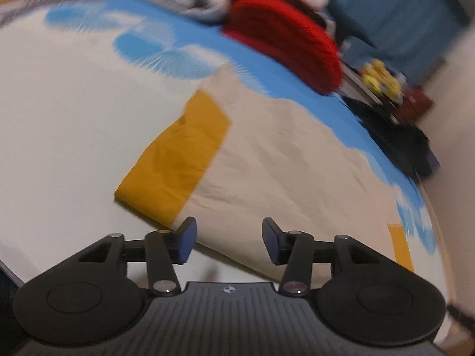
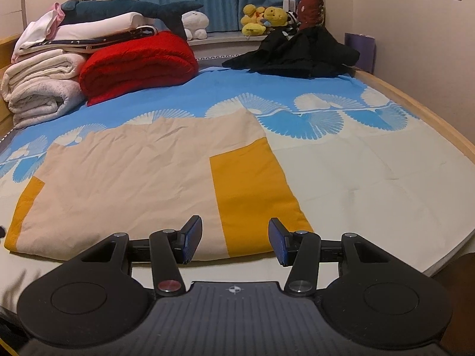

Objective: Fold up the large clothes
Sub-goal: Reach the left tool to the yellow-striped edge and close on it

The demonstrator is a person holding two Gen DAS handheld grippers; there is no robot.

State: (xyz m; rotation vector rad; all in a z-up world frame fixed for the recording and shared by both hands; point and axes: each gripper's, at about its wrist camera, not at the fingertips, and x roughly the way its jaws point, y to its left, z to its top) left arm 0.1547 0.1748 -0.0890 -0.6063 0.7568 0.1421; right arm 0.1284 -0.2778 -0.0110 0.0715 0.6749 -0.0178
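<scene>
A large beige cloth (image 2: 133, 172) with mustard-yellow panels (image 2: 252, 190) lies flat on the bed, folded into a rectangle. It also shows in the blurred left wrist view (image 1: 282, 163) with its yellow panel (image 1: 178, 154). My right gripper (image 2: 235, 241) is open and empty, just above the cloth's near edge by the yellow panel. My left gripper (image 1: 229, 241) is open and empty, over the cloth's near edge.
The bed sheet (image 2: 371, 172) is white with a blue pattern. A red blanket (image 2: 139, 62), stacked white towels (image 2: 41, 89) and a plush shark (image 2: 127, 9) lie at the far left. Black clothes (image 2: 297, 53) and yellow toys (image 2: 264, 17) lie at the far right. A wooden bed rim (image 2: 430, 112) runs along the right.
</scene>
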